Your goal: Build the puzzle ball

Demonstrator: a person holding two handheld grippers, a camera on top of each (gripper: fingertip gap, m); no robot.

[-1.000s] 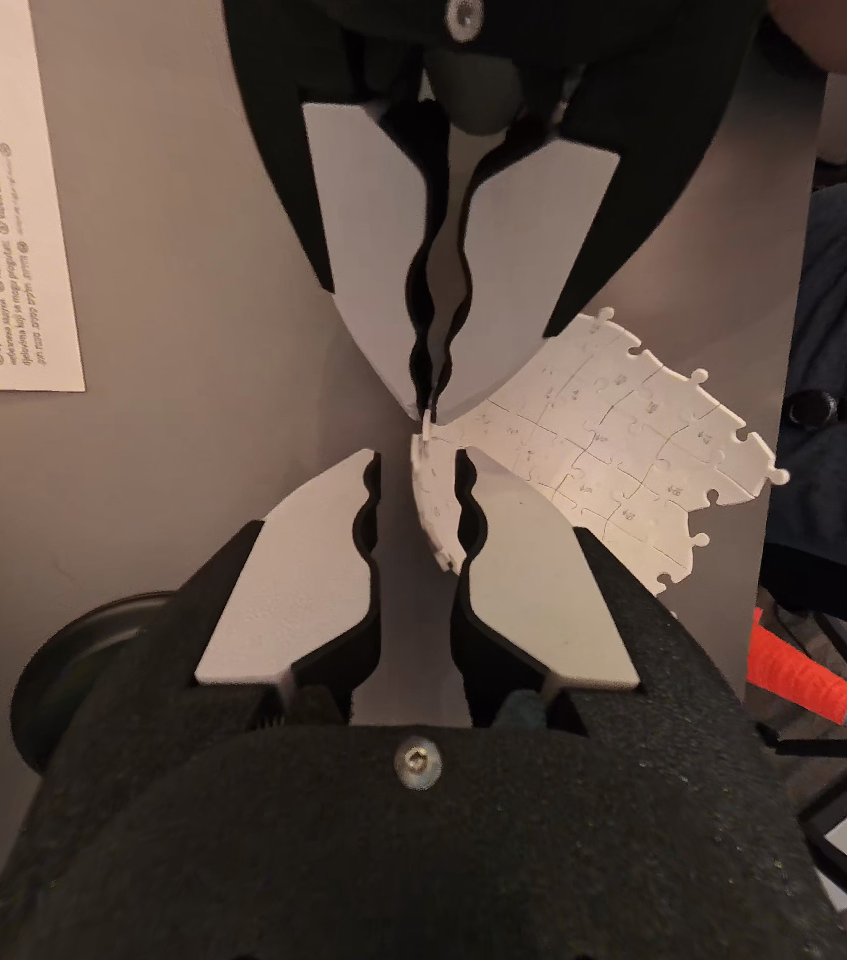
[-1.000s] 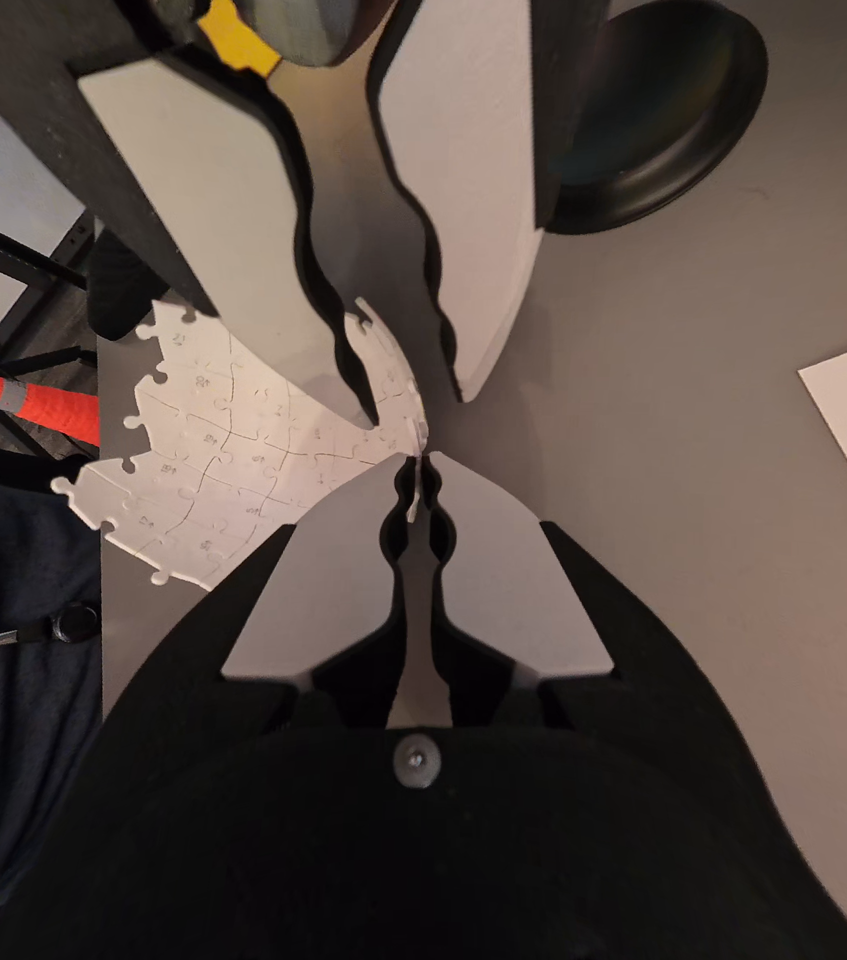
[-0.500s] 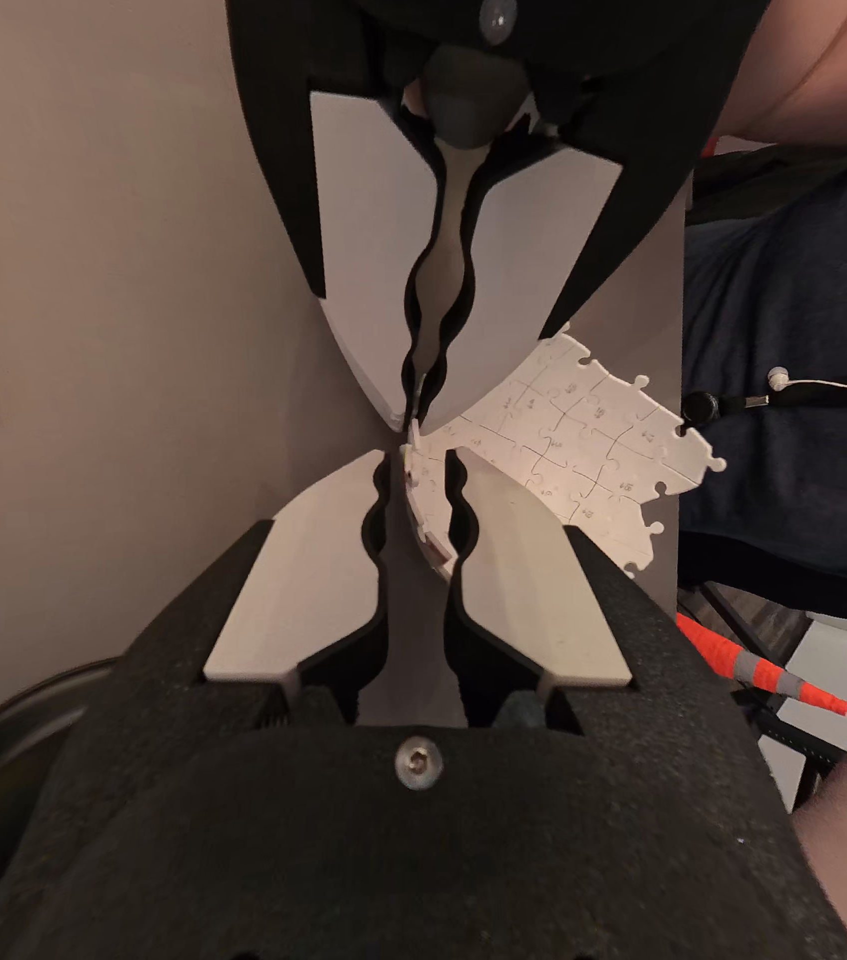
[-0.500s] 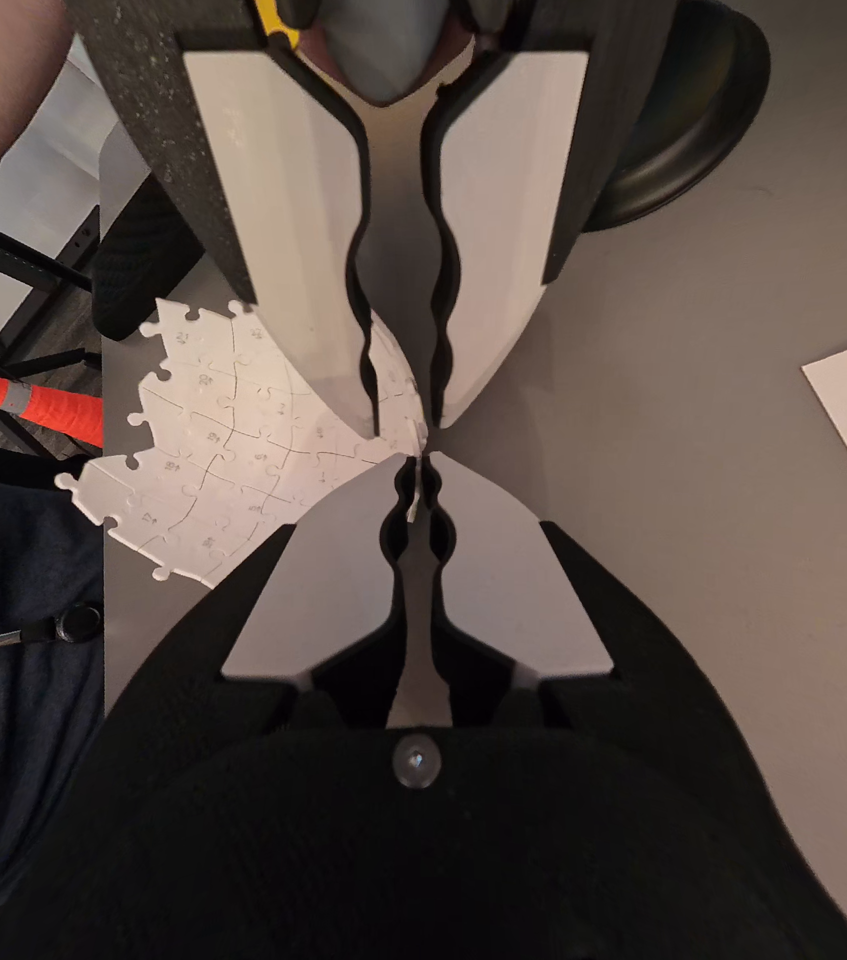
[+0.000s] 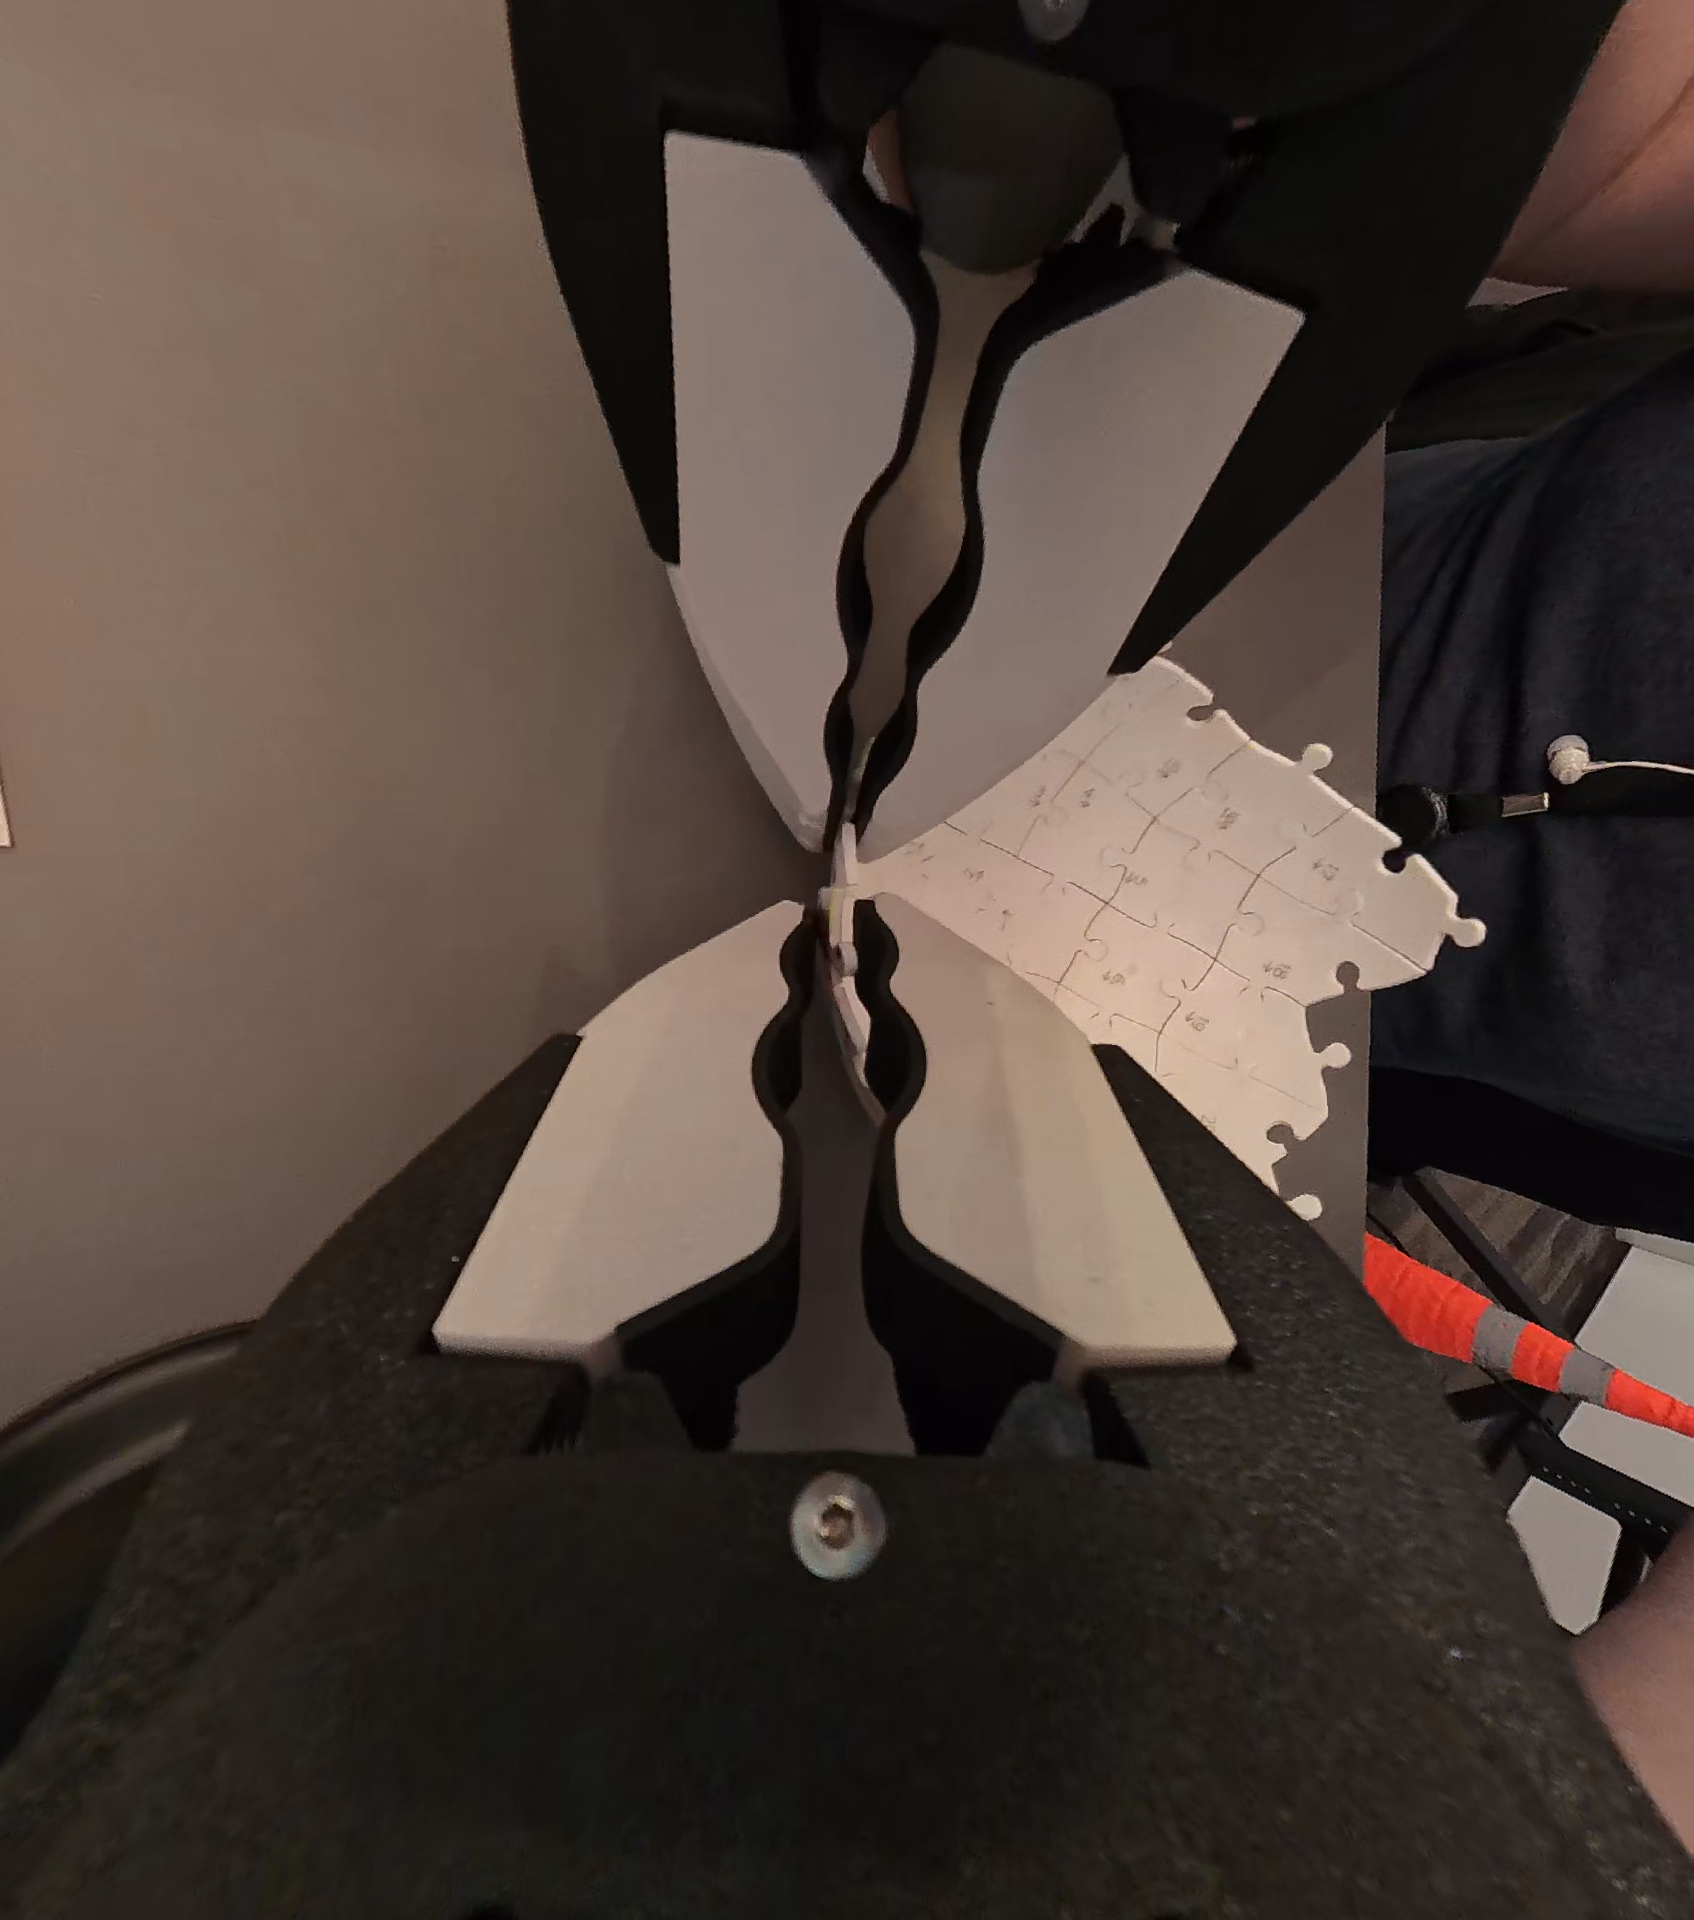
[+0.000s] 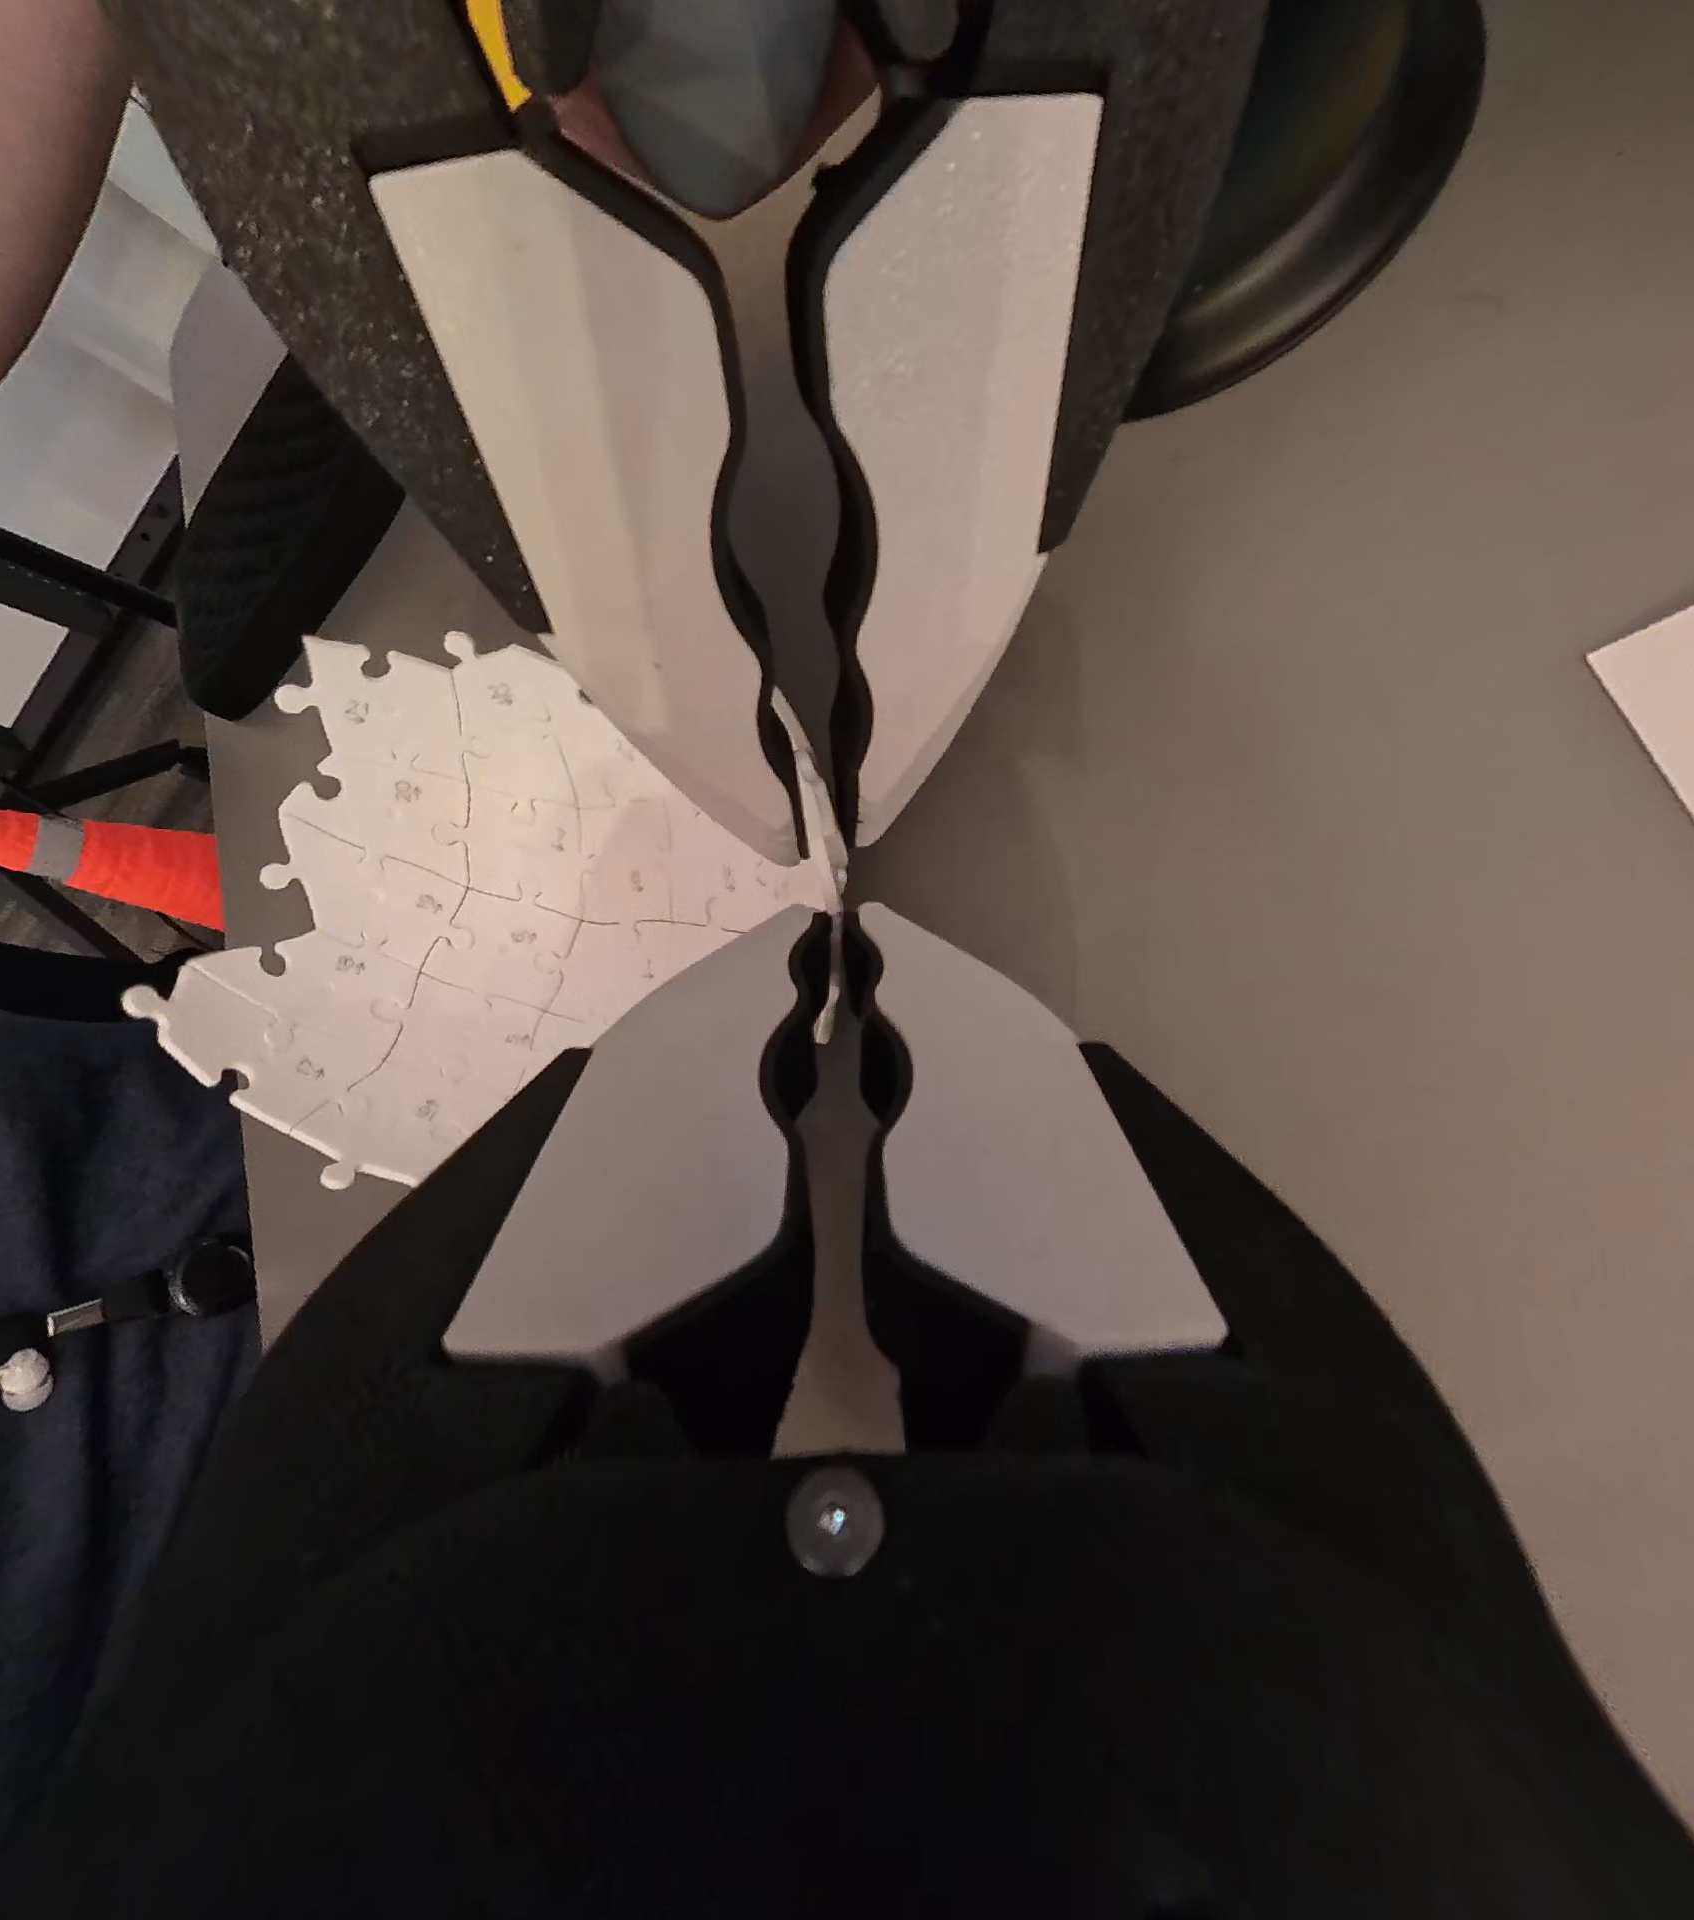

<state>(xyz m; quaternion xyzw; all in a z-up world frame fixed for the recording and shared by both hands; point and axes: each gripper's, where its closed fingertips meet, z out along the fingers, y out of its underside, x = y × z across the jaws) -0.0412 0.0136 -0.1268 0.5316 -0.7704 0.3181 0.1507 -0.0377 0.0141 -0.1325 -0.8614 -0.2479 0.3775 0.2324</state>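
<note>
Two grippers, left (image 5: 838, 920) and right (image 6: 835, 920), each pinching one puzzle sheet (image 5: 1186, 894).

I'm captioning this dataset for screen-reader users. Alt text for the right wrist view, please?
Two tongs meet tip to tip over a grey table: the right tongs from below and the left tongs from above, both pinching one edge of a curved white puzzle section fanning left.

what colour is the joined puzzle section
White, with thin dark seams between pieces; the puzzle section shows best in the right wrist view.
</note>
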